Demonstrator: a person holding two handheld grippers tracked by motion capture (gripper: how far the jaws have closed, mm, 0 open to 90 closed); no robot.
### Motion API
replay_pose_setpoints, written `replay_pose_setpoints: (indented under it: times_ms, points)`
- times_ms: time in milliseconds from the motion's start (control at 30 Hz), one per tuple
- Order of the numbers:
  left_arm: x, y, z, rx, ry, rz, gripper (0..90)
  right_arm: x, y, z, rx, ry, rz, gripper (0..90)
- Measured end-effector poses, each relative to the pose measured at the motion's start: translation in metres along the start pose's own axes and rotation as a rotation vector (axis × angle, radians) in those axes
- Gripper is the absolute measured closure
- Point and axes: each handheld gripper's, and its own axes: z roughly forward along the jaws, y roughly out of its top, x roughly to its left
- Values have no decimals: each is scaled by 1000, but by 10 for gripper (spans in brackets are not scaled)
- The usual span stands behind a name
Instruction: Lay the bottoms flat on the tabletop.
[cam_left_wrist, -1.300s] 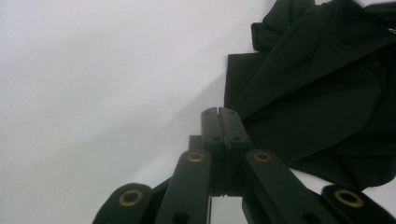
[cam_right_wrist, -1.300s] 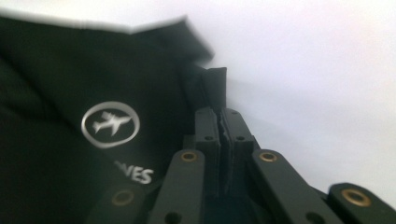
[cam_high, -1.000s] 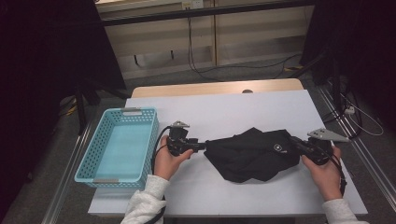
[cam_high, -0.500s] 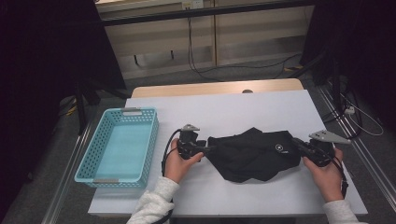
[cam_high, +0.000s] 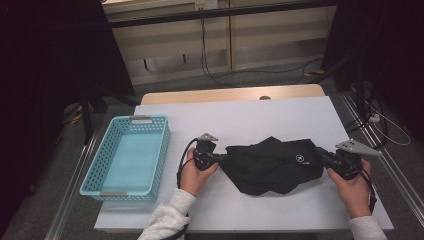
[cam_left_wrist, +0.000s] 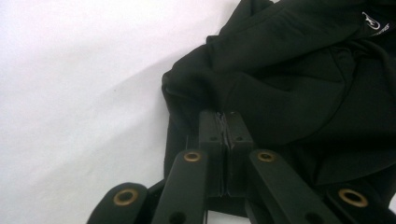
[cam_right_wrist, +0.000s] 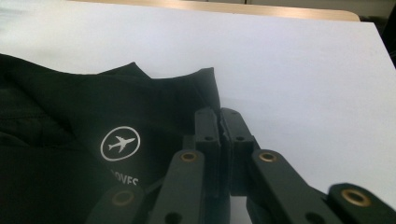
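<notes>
I have a black garment (cam_high: 272, 165) lying crumpled in the middle of the white table (cam_high: 250, 117), between my two grippers. It is a dark, matte cloth, bunched into soft folds and ridges, with one peak of fabric rising toward the far side. Near its right end I see a small white round emblem (cam_right_wrist: 120, 143) with an aeroplane in it and a few white letters beneath, partly cut off in the right gripper view.

My left gripper (cam_high: 220, 159) has just been closing; its jaws now stand pressed together with a thin edge of the black cloth pinched between them at the garment's left end, as the left gripper view (cam_left_wrist: 224, 116) shows. My right gripper (cam_high: 320, 154) is also clamped tight, its jaws meeting on the garment's right-hand corner (cam_right_wrist: 219, 116), just beside the emblem.

A light blue plastic basket (cam_high: 161, 145) sits on the table's left part, near my left hand (cam_high: 196, 175) and apart from the garment.
</notes>
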Motion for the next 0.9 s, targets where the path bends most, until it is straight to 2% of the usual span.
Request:
replay_pose_setpoints:
  times_ms: [133, 233, 400, 667, 900]
  points:
    - [2, 4, -8, -15, 4, -3, 889, 1, 1, -1, -10, 1, -1, 867]
    - [2, 7, -18, -32, 15, -1, 892, 1, 3, -2, -26, 27, 10, 867]
    - [2, 13, -31, -64, 30, 6, 894, 5, 7, -4, -55, 46, 2, 867]
    - [5, 20, -46, -76, 46, 2, 896, 14, 18, -9, -111, 77, -9, 867]
    - [5, 32, -67, -97, 66, 27, 896, 21, 25, -6, -130, 113, 4, 868]
